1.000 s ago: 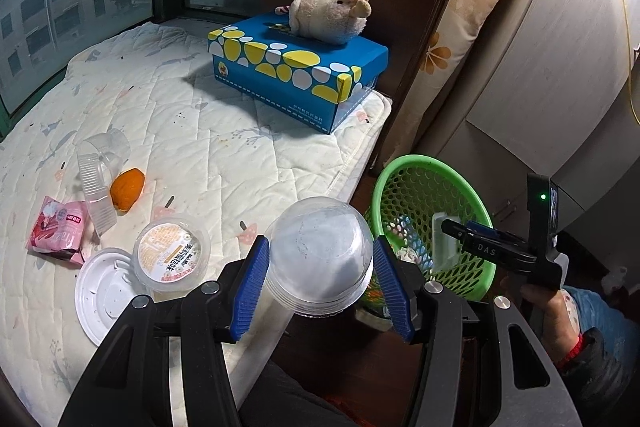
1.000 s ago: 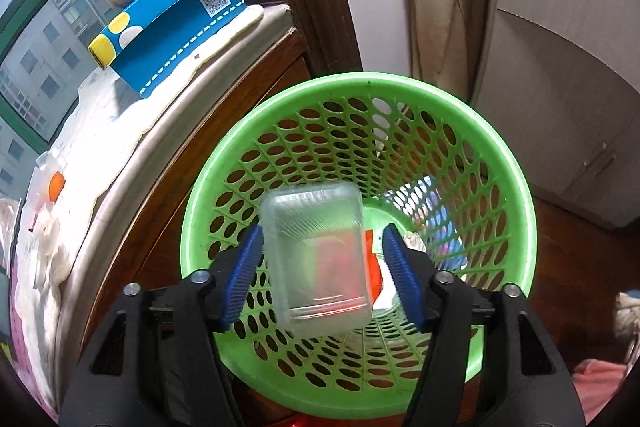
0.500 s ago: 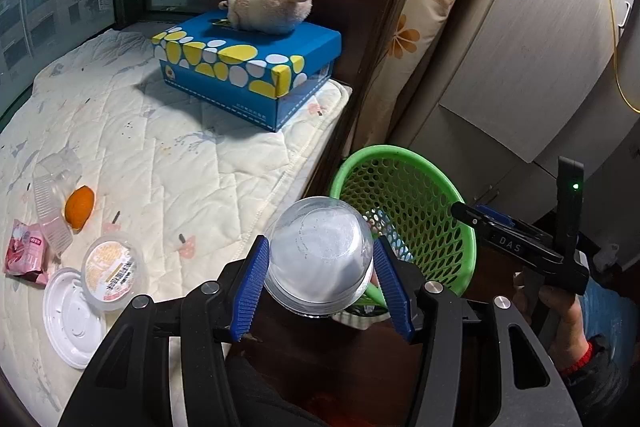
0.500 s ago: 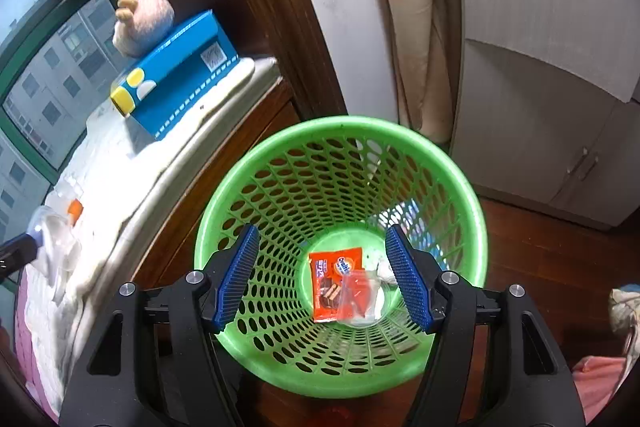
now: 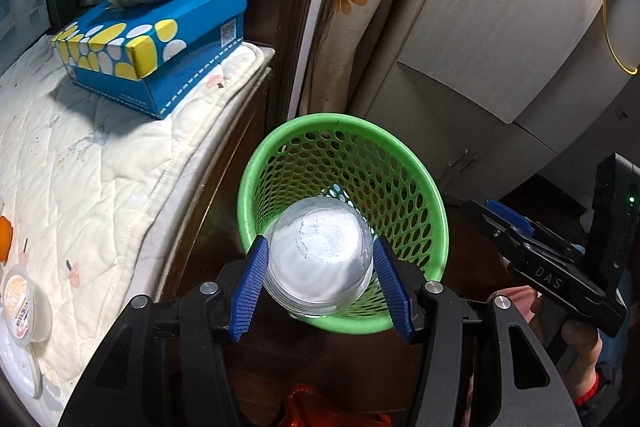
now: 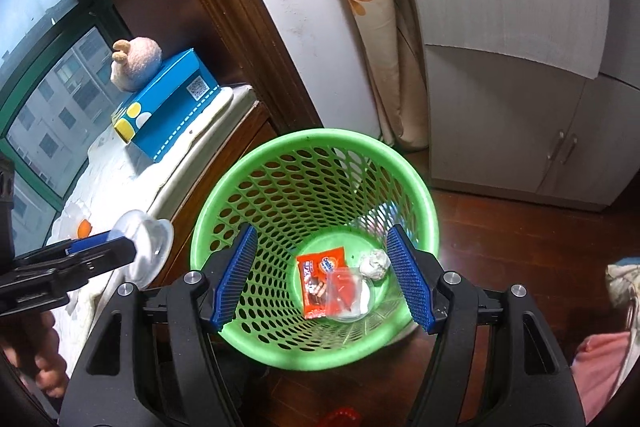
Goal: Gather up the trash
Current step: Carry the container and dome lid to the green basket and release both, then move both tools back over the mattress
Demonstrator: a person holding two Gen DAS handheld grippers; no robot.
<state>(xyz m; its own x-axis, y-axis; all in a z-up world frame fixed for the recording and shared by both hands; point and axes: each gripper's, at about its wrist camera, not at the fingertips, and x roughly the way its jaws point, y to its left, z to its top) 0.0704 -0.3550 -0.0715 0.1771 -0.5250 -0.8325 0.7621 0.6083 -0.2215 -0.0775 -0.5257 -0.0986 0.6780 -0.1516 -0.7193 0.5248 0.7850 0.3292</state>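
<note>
Left gripper [image 5: 320, 283] clenched on clear cup [image 5: 320, 259] above green basket [image 5: 408, 155] beside mattress edge [image 5: 192, 163], right gripper [image 6: 322, 277] released, empty.

Right gripper [image 6: 322, 273] open above green basket [image 6: 280, 147]; wrappers [image 6: 320, 281] inside.

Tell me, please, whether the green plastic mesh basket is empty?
Not empty. The green plastic mesh basket holds a red snack wrapper, a clear plastic container and a crumpled white paper ball.
</note>
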